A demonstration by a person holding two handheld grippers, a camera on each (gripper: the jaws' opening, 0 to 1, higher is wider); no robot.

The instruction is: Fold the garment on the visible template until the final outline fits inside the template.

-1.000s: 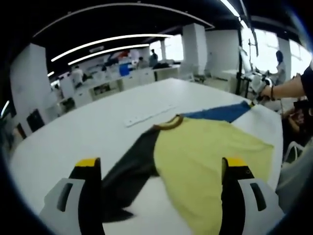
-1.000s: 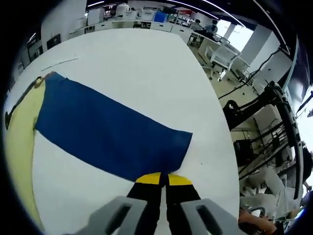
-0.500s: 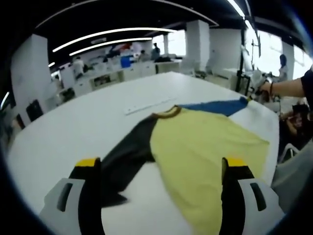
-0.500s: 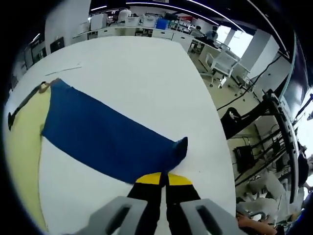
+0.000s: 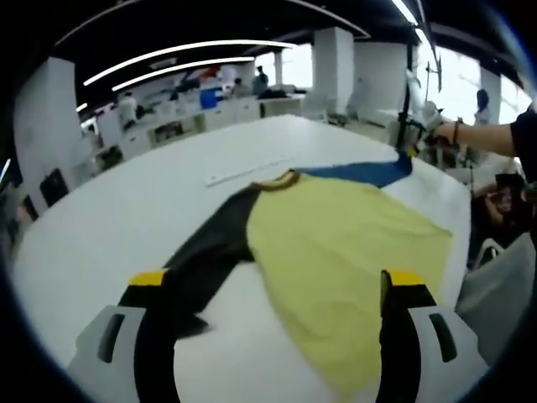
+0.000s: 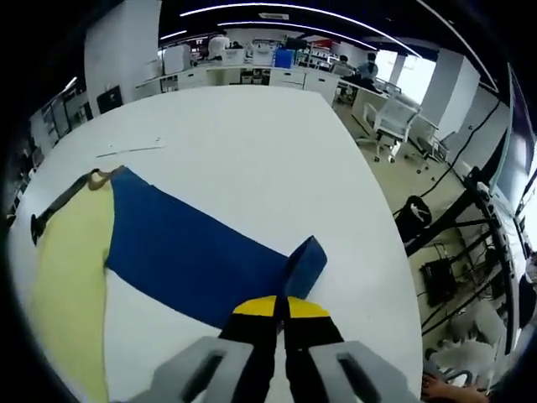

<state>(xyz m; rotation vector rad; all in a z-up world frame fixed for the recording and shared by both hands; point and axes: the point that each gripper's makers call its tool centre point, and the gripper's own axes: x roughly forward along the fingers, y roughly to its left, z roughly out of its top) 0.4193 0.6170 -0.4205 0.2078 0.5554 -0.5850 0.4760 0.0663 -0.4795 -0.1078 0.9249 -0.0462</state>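
You cannot see the template anywhere on the white table (image 6: 252, 143). In the right gripper view, the shirt's (image 6: 71, 277) yellow body runs off the lower left edge, and the cuff of the blue sleeve (image 6: 193, 256) disappears between the closed tips of the right gripper (image 6: 280, 307). In the left gripper view, the dark sleeve's (image 5: 205, 260) end is blurred beside the left gripper (image 5: 277, 281).

the long-sleeved cloth garment (image 5: 336, 252) has a yellow body, one blue sleeve (image 6: 193, 256) and one black sleeve (image 5: 205, 260). its collar (image 5: 277, 180) is brown.
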